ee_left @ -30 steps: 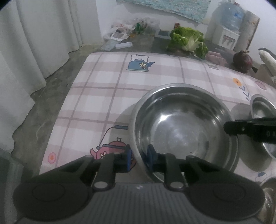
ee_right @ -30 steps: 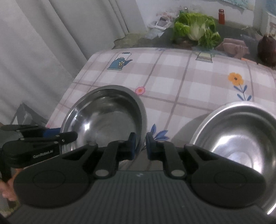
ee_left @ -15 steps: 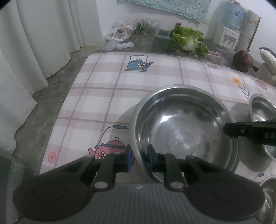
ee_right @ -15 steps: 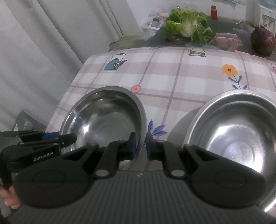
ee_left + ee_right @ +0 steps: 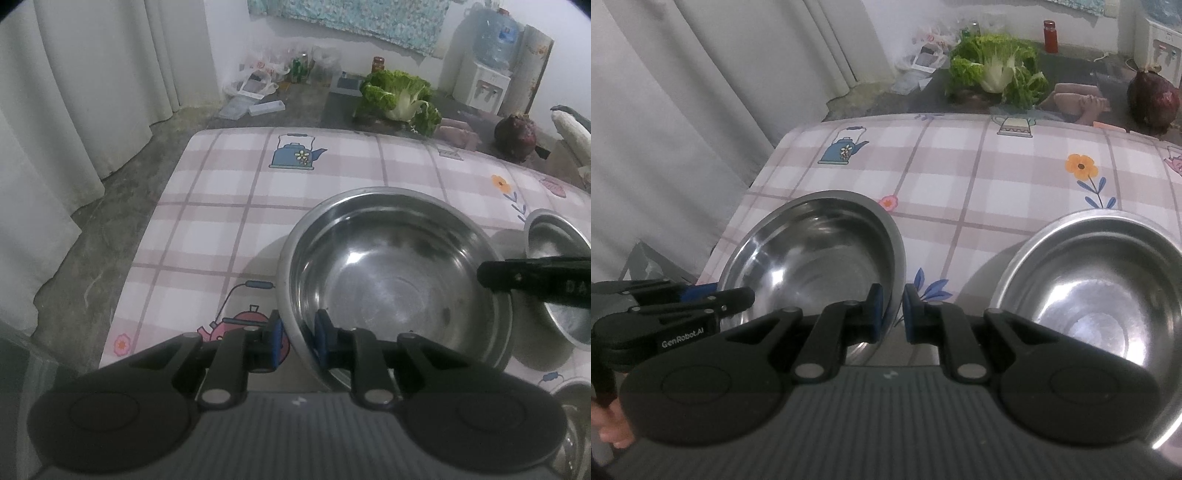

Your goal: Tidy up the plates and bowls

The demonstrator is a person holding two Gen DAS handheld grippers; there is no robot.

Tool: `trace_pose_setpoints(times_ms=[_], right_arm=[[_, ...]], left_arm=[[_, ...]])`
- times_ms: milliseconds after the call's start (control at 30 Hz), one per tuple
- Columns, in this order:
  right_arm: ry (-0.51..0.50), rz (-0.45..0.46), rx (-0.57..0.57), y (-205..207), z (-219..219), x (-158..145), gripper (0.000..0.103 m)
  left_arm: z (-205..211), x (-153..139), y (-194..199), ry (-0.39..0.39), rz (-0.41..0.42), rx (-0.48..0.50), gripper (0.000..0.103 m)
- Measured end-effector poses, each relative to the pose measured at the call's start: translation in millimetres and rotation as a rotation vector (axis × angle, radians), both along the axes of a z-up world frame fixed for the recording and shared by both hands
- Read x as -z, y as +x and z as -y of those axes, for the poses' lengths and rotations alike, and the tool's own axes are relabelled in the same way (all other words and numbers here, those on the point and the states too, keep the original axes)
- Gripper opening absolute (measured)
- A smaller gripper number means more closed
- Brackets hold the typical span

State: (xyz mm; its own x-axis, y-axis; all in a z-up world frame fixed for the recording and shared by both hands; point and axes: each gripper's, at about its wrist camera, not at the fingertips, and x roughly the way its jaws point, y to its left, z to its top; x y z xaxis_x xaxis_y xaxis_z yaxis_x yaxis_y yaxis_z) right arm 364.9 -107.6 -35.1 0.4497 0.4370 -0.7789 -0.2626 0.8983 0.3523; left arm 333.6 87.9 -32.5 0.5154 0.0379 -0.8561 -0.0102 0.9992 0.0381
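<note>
On pink plaid tablecloth [image 5: 229,206], round shiny steel bowl [image 5: 395,280], rim pinched both sides by left gripper [image 5: 297,338] and right gripper [image 5: 891,312]; second steel bowl [image 5: 1104,295] beside.

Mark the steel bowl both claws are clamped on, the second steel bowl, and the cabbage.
Gripped bowl [image 5: 391,291], left wrist view, inner bottom.
Second bowl [image 5: 1108,295], right wrist view, inner wall.
Cabbage [image 5: 995,70], right wrist view, pale stalk at its centre.
</note>
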Motion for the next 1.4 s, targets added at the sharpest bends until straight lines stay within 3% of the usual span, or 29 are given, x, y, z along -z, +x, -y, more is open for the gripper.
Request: trace_pose_setpoints(times_ms=[467, 867, 1100, 1400], right_arm=[[0.027, 0.043, 0.014, -9, 17, -26, 0.011], [0.052, 0.086, 0.103, -28, 83, -50, 0.011], [0.026, 0.083, 0.185, -40, 137, -48, 0.011], [-0.023, 0.047, 0.253, -51, 188, -24, 0.012]], left_arm=[[14, -30, -8, 0.004, 0.048, 0.022, 0.02], [77, -56, -7, 0.0, 0.094, 0.126, 0.02], [131, -50, 2, -0.015, 0.084, 0.204, 0.02], [179, -20, 13, -0.021, 0.009, 0.269, 0.02]])
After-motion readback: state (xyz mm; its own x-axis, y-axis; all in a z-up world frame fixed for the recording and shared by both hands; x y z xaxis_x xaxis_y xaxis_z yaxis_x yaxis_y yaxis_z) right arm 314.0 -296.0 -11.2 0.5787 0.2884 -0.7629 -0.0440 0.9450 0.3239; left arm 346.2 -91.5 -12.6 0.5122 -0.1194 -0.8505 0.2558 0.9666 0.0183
